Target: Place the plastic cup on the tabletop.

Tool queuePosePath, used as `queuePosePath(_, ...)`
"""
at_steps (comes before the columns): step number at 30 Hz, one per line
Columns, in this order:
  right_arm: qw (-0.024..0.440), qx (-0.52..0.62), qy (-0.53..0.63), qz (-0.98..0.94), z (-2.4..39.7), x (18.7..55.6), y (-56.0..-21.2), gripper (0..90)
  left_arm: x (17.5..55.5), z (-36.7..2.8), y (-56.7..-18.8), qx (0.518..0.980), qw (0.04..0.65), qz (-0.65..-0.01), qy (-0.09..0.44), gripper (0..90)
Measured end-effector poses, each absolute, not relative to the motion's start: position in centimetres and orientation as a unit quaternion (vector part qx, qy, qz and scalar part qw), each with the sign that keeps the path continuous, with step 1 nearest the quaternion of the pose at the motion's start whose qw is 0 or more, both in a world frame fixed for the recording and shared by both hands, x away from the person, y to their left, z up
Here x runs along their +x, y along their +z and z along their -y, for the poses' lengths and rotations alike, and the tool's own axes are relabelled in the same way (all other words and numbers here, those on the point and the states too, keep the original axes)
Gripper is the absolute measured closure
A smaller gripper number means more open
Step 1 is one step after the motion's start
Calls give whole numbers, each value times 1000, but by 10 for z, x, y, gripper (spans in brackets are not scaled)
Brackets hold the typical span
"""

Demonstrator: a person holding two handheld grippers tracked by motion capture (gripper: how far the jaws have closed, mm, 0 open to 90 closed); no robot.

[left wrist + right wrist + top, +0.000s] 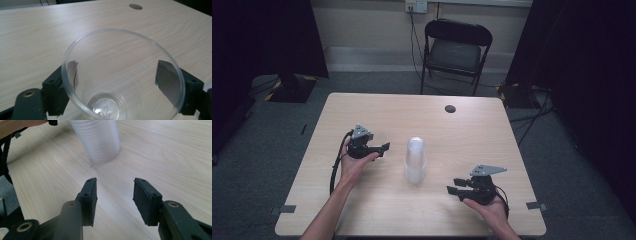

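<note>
A single clear plastic cup (107, 105) stands between the jaws of my left gripper (120, 75), with its mouth toward the camera and the black pads (167, 77) seen through its wall. I see no squeeze on the cup. In the high view the left gripper (384, 148) is at the table's left. A tall stack of clear cups (415, 160) stands upside down mid-table. My right gripper (453, 191) rests near the front right, open and empty. It points at the stack (97, 140), well short of it.
The light wooden table (362, 210) has a dark round cable hole (450, 108) near its far edge. A black folding chair (455, 50) stands behind the table. Grey tape marks (534, 205) sit at the front corners. Dark curtains hang on both sides.
</note>
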State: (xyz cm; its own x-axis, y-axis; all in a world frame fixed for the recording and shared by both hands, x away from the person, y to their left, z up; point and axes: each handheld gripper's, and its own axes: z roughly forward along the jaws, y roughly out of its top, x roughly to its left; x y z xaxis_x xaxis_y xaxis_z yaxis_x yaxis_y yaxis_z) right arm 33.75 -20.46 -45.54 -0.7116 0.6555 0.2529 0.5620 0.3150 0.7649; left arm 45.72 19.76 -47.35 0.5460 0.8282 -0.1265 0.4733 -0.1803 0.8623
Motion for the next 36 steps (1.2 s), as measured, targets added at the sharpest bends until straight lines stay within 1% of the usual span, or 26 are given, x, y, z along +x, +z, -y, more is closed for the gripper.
queuePosePath(2, 51, 377, 449, -809, 205, 338, -456, 543, 456, -199, -475, 742, 467, -442, 191, 157)
queuePosePath(12, 57, 380, 451, -805, 205, 338, -455, 541, 453, -204, -479, 752, 449, -451, 175, 157)
queuePosePath(16, 62, 382, 452, -804, 206, 338, -454, 526, 450, -206, -479, 753, 438, -462, 169, 157)
queuePosePath(18, 66, 383, 453, -802, 207, 338, -454, 512, 446, -209, -477, 749, 444, -459, 178, 157)
queuePosePath(23, 74, 391, 452, -798, 212, 341, -455, 495, 435, -213, -475, 756, 440, -454, 171, 157)
queuePosePath(26, 77, 396, 452, -796, 213, 342, -455, 485, 426, -216, -473, 741, 451, -473, 152, 167)
queuePosePath(28, 78, 397, 451, -796, 214, 342, -455, 482, 419, -215, -471, 743, 449, -468, 167, 174)
queuePosePath(36, 85, 404, 452, -791, 218, 343, -455, 473, 398, -231, -458, 747, 451, -455, 177, 175)
